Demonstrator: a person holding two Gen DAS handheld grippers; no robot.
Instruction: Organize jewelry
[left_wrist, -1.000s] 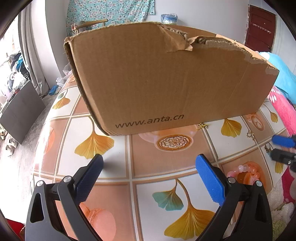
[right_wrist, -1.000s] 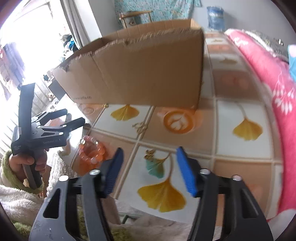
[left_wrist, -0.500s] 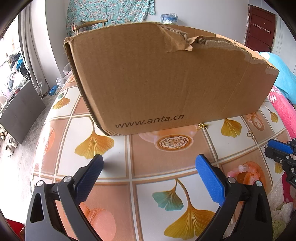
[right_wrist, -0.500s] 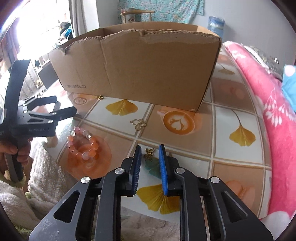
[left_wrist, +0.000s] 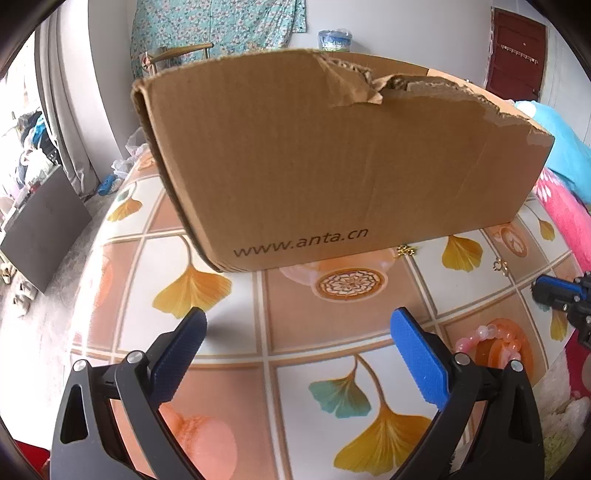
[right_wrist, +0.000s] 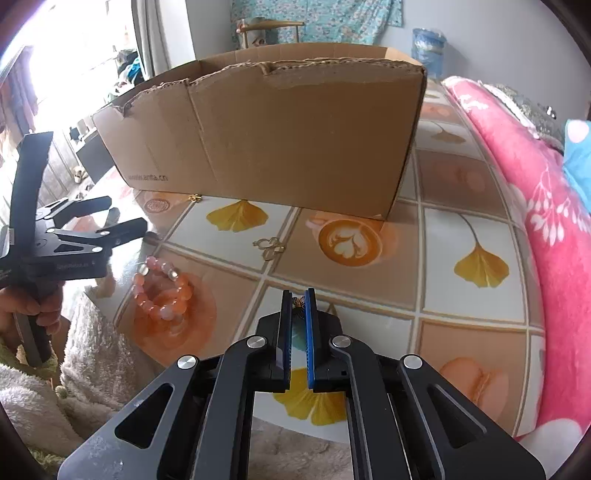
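Pinching butterfly charm (right_wrist: 297, 302), right gripper (right_wrist: 297, 295) (just closed).

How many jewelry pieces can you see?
4: pink beaded bracelet left, gold looped charm mid-table, small gold piece by the cardboard box, butterfly charm in right gripper. Box contents hidden.

The cardboard box (left_wrist: 332, 158) carries the only clear print: "www.anta.cn" in dark letters low on its long side, near the bottom left corner. The left hand-held gripper (right_wrist: 92, 225) bears small lettering, too blurred to read.
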